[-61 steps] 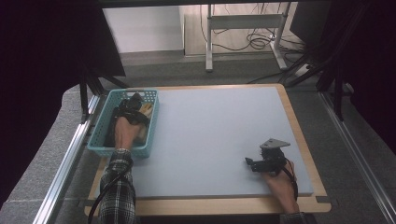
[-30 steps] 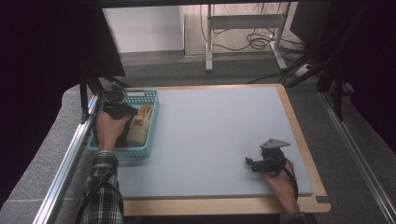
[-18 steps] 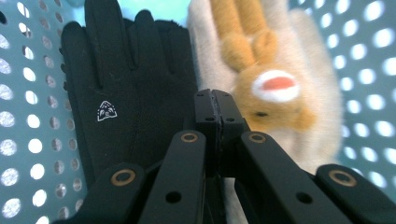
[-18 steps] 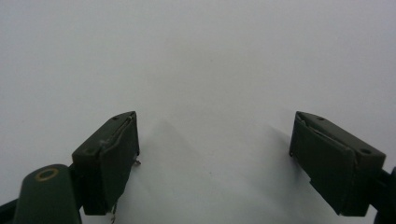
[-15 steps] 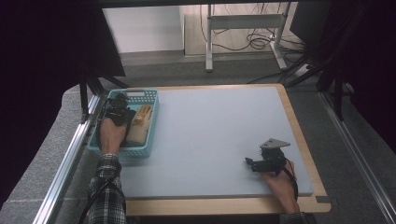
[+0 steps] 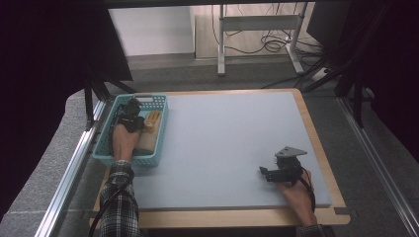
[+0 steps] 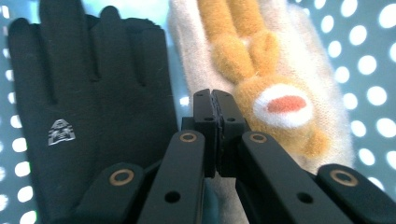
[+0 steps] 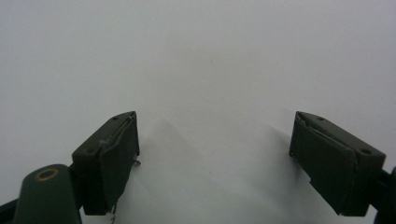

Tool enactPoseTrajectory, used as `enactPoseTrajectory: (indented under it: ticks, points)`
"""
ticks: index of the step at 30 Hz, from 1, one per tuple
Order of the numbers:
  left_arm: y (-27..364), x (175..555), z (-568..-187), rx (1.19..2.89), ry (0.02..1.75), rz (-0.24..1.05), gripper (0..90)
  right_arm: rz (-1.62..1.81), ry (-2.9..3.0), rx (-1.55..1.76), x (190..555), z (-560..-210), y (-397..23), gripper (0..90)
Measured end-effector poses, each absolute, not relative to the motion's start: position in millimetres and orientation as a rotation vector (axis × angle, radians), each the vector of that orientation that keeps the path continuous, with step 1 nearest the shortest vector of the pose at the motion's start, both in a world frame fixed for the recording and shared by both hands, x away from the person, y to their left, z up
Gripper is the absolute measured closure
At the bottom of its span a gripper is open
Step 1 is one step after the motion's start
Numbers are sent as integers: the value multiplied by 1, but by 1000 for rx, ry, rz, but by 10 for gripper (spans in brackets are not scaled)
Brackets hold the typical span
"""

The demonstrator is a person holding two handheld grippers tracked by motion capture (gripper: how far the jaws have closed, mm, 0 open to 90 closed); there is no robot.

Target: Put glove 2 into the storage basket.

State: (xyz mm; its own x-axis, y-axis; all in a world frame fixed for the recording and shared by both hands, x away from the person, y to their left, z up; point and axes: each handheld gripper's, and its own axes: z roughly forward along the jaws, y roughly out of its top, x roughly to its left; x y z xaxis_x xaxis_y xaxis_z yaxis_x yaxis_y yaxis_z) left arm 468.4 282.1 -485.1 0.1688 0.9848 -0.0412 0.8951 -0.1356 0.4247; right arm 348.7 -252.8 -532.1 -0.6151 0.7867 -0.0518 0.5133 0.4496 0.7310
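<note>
A black glove [image 7: 93,93] and a beige glove with an orange plush animal [image 7: 280,70] lie side by side, fingers away from me, in a light blue perforated basket [image 6: 106,148]. My left gripper [image 7: 214,100] is down in the basket with its jaws pressed together over the seam between the two gloves. I cannot tell if any fabric is pinched. In the high view the left gripper [image 6: 132,118] sits beside the beige glove [image 6: 150,126]. My right gripper [image 6: 263,173] rests low at the front right of the mat, and in its own view the right gripper [image 8: 215,154] is open with nothing between the jaws.
The basket stands at the left edge of a pale grey mat [image 6: 222,138] on a wooden board [image 6: 316,143]. Metal rails [image 6: 69,173] run along both sides of the table. A desk frame with cables [image 6: 257,29] stands beyond the far edge.
My left hand has shifted from the middle of the basket to its far left part and sunk lower onto the gloves. The right hand has stayed still.
</note>
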Motion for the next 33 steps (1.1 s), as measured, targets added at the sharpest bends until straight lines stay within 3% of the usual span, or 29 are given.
enactPoseTrajectory:
  ticks: [20, 33]
  points:
    - [276, 467, -489, 2110, 1740, 300, 891, 976, 2321, 1099, 349, -532, -253, 155]
    - [290, 456, -470, 2060, 1741, 475, 569, 975, 2320, 1099, 349, -532, -253, 154]
